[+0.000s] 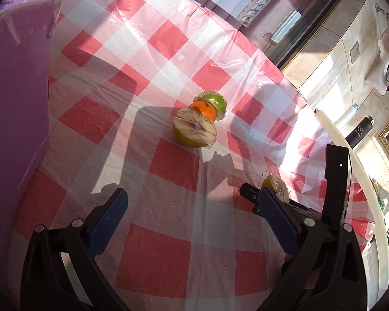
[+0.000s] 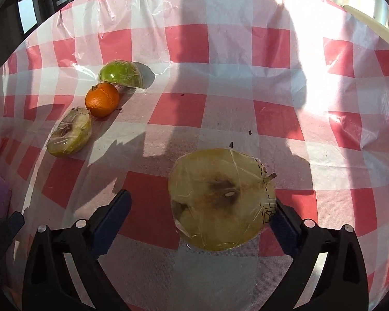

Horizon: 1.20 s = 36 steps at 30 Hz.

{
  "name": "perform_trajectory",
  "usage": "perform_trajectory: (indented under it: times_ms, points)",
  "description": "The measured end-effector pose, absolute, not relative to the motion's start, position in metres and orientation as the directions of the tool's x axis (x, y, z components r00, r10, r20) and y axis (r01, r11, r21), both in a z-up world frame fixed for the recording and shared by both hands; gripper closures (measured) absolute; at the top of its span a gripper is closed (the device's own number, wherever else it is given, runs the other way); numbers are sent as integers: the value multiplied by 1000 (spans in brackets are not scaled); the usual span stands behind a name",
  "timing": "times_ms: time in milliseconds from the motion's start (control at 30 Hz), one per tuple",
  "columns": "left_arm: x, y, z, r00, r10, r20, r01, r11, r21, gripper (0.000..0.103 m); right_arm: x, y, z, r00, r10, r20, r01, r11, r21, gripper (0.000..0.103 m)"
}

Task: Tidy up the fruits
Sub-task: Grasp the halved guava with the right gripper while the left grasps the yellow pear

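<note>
**Fruit in a row, one cut half by the right gripper**

Fruit lies on a bench (image 2: 220, 119) under a red-and-white checked plastic cloth (image 2: 184, 39), part in sun and part in shadow.

The right gripper (image 2: 202, 207) has its jaws spread wide. A wrapped yellow fruit half (image 2: 220, 199), cut face up with a brown patch around the core, sits between them. It lies close against the right finger (image 2: 282, 223), though whether the pad actually touches the wrap I cannot tell; the left finger (image 2: 111, 220) stands clearly apart from it. The fruit rests on the cloth, so it is released rather than grasped.

Ahead of this gripper and off to its left, three more pieces lie in a short line, each touching or nearly touching the next: a wrapped pale fruit half (image 2: 70, 134) nearest, a mandarin (image 2: 102, 99) in the middle, and a wrapped green fruit half (image 2: 122, 73) farthest.

The left gripper (image 1: 194, 217) is also released, jaws wide, with only cloth between its fingers. The same three pieces lie well ahead of it, about centred. Just past its right finger (image 1: 277, 220) the yellow half shows partly, with black parts of the right gripper beside it. A purple object (image 1: 15, 90) stands on the bench to its left.
</note>
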<state>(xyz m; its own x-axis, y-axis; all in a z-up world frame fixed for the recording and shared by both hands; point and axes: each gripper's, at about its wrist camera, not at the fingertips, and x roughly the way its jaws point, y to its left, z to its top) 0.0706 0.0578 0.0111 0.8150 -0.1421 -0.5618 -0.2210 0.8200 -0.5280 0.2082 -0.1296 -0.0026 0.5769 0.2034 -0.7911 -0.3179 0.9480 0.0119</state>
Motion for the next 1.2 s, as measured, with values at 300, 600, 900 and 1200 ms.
perform_trajectory:
  times_ms: [300,600,900,1200]
  points:
    - [78,55,11,798,-147,-584,-221,831,-511,2,175,-180,8,648,306,-697,-246,951,189,39]
    - [152,49,11,715,-38,-698,-294,890,-350,2,175,-206,3,622,426,-657,-207,899,387,39]
    - [221,22,5,593,178,-785,-322,946,-29,16,177,-206,-2,613,453,-648,-211,883,418,39]
    - [130,23,18,773,-33,-633,-199,935,-292,44,178,-209,-4,612,466,-639,-216,876,432,39]
